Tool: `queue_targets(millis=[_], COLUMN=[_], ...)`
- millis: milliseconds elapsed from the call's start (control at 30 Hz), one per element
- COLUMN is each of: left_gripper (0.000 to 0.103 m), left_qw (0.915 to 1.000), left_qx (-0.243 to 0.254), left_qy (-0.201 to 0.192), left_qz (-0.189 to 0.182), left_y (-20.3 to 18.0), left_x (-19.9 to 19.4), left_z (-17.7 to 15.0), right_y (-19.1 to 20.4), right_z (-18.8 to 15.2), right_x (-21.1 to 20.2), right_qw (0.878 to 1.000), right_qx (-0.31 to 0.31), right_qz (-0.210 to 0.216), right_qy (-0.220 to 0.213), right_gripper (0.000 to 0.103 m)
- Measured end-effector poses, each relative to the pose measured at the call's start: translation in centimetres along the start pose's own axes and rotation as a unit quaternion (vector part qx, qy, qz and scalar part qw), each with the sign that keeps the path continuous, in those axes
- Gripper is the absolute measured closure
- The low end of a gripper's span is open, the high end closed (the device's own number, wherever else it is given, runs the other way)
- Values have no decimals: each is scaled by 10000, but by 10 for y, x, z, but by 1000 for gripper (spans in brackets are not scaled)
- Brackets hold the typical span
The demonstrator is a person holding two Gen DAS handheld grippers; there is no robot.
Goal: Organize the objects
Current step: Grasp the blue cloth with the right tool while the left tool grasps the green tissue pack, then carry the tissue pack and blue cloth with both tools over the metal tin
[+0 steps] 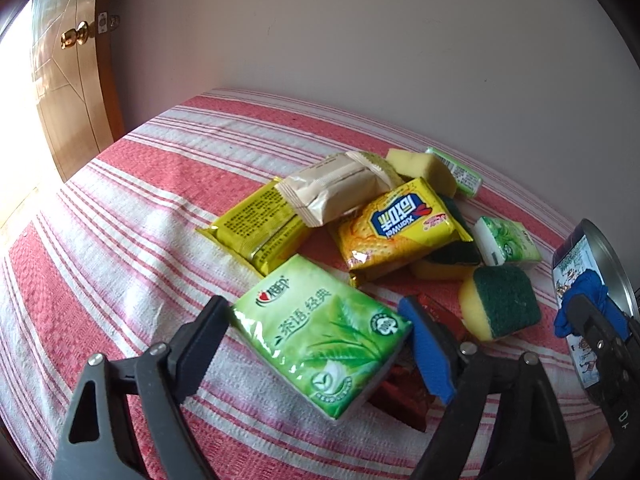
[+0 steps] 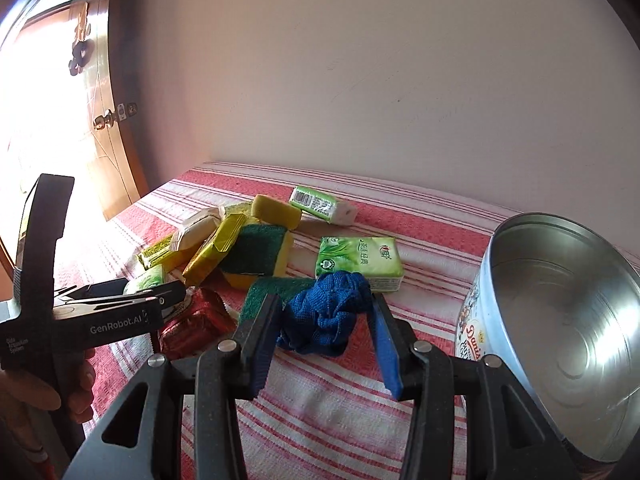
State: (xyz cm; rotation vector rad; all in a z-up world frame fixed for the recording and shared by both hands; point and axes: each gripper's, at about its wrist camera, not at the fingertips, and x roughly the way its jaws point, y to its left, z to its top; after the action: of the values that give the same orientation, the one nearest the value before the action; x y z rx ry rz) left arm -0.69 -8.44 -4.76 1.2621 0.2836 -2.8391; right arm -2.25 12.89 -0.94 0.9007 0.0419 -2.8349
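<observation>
A green tissue pack [image 1: 320, 336] lies tilted on a red packet [image 1: 400, 396], and my left gripper [image 1: 312, 308] is shut on it, one pad at each side. From the right wrist view, the left gripper [image 2: 132, 300] is low at the left with that pack [image 2: 148, 278] between its fingers. My right gripper [image 2: 324, 304] is shut on a crumpled blue knitted cloth [image 2: 324, 316], held just above the striped tablecloth [image 2: 320, 400]. An open metal cookie tin [image 2: 560, 300] stands right beside it. In the left wrist view the blue cloth [image 1: 584, 300] shows in front of the tin [image 1: 596, 244].
Behind the grippers is a heap of two yellow cracker packs [image 1: 400, 228], a beige packet [image 1: 336, 188], green-and-yellow sponges [image 1: 500, 304] and two more green tissue packs [image 2: 360, 264]. A wall runs along the table's far edge. A wooden door [image 1: 72, 80] is at the left. A hand [image 2: 76, 392] holds the left gripper.
</observation>
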Motion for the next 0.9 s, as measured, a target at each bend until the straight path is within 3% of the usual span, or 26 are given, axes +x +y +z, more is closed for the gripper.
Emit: queue_targets(millis=[300, 467, 667, 900], left_gripper=[17, 17, 17, 17], left_qw=[9995, 9973, 9881, 9748], left_qx=[88, 219, 578, 1063], left_qy=[-283, -679, -1400, -1810], left_qz=[-115, -145, -265, -752], left_y=[6, 1, -19, -65], left_x=[-21, -35, -67, -87], left_z=[-4, 2, 5, 12], right_y=[-4, -7, -10, -38], right_z=[-2, -1, 3, 11], right_x=[-6, -9, -22, -55], right_qw=[9993, 9989, 9968, 9885], right_qx=[-40, 3, 37, 323], right_qz=[-260, -320, -459, -747], right_qy=[-270, -354, -652, -1278], right_gripper=[56, 56, 56, 56])
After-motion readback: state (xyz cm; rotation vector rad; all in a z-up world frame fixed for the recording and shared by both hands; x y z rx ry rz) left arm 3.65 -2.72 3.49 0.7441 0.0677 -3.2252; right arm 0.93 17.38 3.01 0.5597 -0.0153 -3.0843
